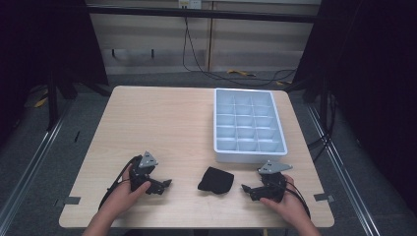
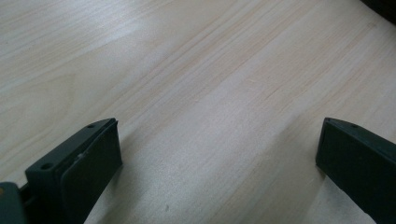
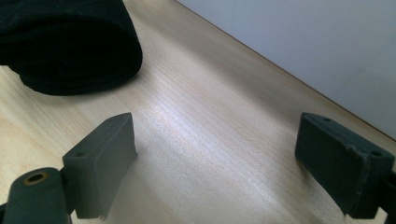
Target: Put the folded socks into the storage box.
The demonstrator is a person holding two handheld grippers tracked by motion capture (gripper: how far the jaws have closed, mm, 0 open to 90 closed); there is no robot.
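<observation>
1. A black folded cloth bundle (image 1: 215, 180) lies on the table (image 1: 162, 123) near its front edge, between the two hands and apart from both.
2. The left tool (image 1: 164, 184) rests low on the table at about nine o'clock from the bundle, pointing toward it. In the left gripper view its jaws stand wide apart with bare wood between them, holding nothing.
3. The right tool (image 1: 246, 189) sits at about three o'clock from the bundle, tips aimed at it. In the right gripper view its jaws are likewise spread and empty, and the bundle (image 3: 70, 44) fills the upper left, just ahead of the left-hand jaw.
4. To my eye the right tool is the nearer of the two; the bundle lies ahead and off to the side of its opening, not yet between the jaws.
5. The bundle's long axis looks to run roughly across the table, left to right, though it is a soft lump and hard to judge.
6. A pale grey compartment tray (image 1: 248, 156) stands at about one o'clock from the bundle, toward the far right of the table. Its grid of cells looks empty.
</observation>
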